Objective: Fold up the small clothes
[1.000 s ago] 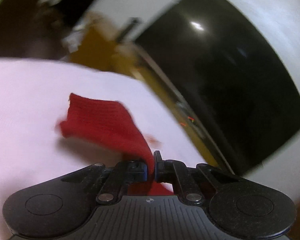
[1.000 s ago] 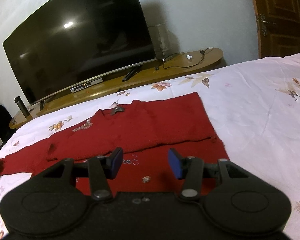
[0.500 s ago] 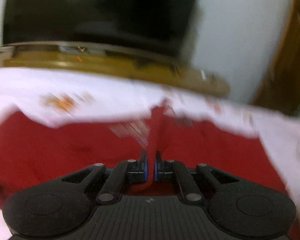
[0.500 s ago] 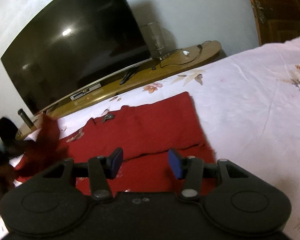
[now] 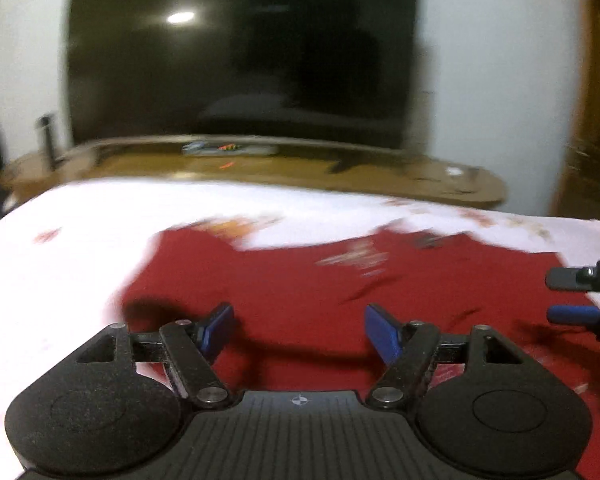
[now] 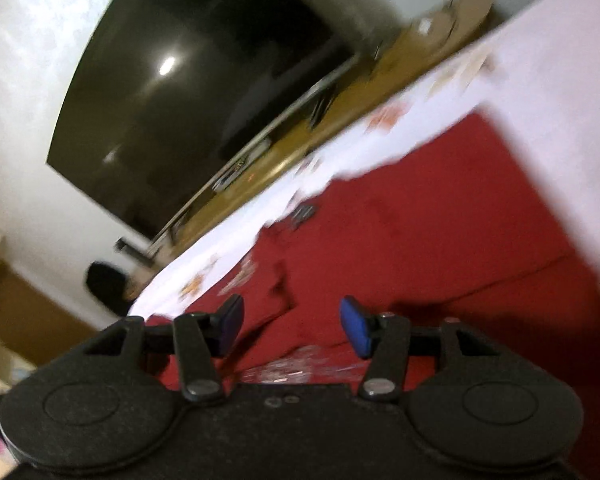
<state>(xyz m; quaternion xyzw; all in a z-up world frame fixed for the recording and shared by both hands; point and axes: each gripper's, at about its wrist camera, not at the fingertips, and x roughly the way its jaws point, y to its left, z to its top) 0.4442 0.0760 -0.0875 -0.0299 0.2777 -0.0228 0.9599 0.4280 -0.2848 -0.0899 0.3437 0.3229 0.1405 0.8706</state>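
Observation:
A red knit garment lies spread on the white flowered bedsheet. My left gripper hovers low over the garment's near part, its jaws opening with nothing between the blue pads. The right gripper is tilted over the same red garment, jaws apart and opening slightly, holding nothing. Its two fingers also show at the right edge of the left wrist view as the right gripper, above the cloth's right side. A fold line crosses the cloth in the right wrist view. Both views are blurred.
A large dark television stands on a low wooden stand beyond the foot of the bed. A wooden door is at the right. White sheet lies to the left and right of the garment.
The left gripper carried a red sleeve rightward across the garment, then let it go and opened. The right gripper rolled and dropped closer to the cloth.

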